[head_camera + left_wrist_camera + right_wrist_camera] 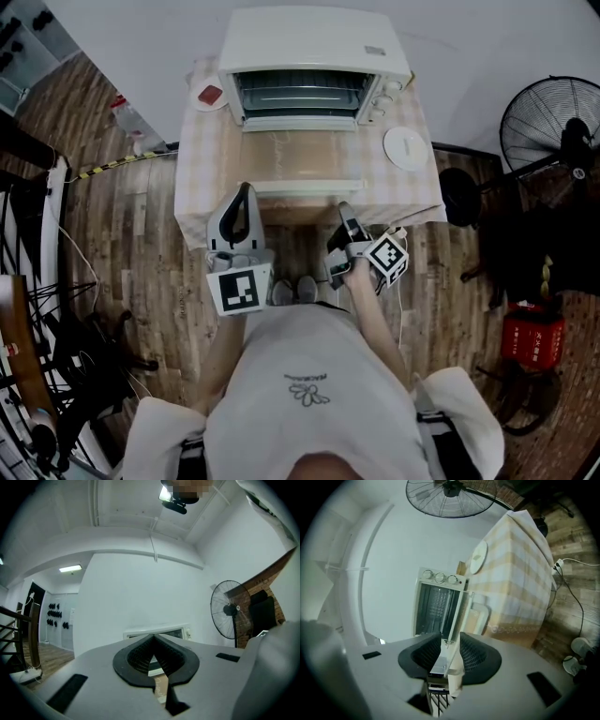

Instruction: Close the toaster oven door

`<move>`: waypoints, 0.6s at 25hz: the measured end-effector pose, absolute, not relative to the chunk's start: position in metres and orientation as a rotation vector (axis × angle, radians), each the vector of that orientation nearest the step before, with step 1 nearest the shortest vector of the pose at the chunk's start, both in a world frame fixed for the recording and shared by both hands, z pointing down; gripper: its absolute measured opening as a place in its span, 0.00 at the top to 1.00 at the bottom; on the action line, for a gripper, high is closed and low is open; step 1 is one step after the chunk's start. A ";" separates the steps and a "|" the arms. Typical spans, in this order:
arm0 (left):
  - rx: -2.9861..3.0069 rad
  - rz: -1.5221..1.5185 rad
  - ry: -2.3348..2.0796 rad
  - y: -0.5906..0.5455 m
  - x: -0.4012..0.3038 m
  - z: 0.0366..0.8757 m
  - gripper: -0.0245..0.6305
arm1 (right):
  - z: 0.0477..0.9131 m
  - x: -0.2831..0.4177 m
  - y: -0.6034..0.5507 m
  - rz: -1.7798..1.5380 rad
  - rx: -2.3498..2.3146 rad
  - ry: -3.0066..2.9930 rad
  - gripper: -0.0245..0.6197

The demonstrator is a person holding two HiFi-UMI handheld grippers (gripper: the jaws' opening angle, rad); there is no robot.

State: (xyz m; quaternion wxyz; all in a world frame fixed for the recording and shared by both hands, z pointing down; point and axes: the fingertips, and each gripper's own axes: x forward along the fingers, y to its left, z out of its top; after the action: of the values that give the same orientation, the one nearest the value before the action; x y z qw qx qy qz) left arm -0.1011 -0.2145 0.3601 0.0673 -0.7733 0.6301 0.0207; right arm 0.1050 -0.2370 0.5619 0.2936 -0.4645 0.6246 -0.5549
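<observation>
left tongs [246, 189] sit clenched and empty, right tongs [344, 208] gape just short of the door [309, 167], which hangs flat open from the toaster oven [314, 42] on the table [199, 173], so a lift that slips off its front edge could drop it back open.

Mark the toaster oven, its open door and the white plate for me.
toaster oven [314, 42], head view, top panel.
door [305, 155], head view, glass pane.
white plate [405, 148], head view, centre.

your white boxy toaster oven [314, 37]: on the table [202, 187], facing you | its glass door [305, 155]: dropped flat, wide open
</observation>
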 end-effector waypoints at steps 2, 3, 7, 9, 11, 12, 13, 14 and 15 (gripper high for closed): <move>-2.319 0.055 1.910 -0.215 -0.104 0.361 0.94 | 0.575 0.105 -0.241 -1.512 -1.249 1.630 0.80; -2.313 0.048 1.914 -0.215 -0.106 0.362 0.94 | 0.580 0.105 -0.242 -1.525 -1.255 1.618 0.80; -2.291 0.027 1.934 -0.215 -0.115 0.361 0.94 | 0.596 0.105 -0.247 -1.572 -1.281 1.560 0.80; -2.275 0.027 1.938 -0.216 -0.118 0.360 0.94 | 0.602 0.105 -0.252 -1.582 -1.293 1.549 0.80; -2.264 0.035 1.946 -0.218 -0.121 0.358 0.94 | 0.606 0.104 -0.258 -1.592 -1.305 1.551 0.80; -2.260 0.036 1.949 -0.218 -0.122 0.358 0.94 | 0.608 0.103 -0.260 -1.599 -1.309 1.551 0.80; -2.256 0.036 1.950 -0.219 -0.123 0.357 0.94 | 0.610 0.101 -0.262 -1.606 -1.312 1.546 0.79; -2.253 0.037 1.951 -0.219 -0.124 0.357 0.94 | 0.612 0.100 -0.263 -1.615 -1.313 1.536 0.79; -2.251 0.037 1.952 -0.220 -0.125 0.356 0.94 | 0.615 0.099 -0.265 -1.626 -1.314 1.522 0.79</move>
State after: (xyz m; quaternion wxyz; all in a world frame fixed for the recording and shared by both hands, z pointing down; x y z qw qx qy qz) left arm -0.1252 -0.2201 0.3563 0.0809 -0.7529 0.6530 0.0123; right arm 0.0990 -0.2647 0.6154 0.2744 -0.4887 0.5659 -0.6047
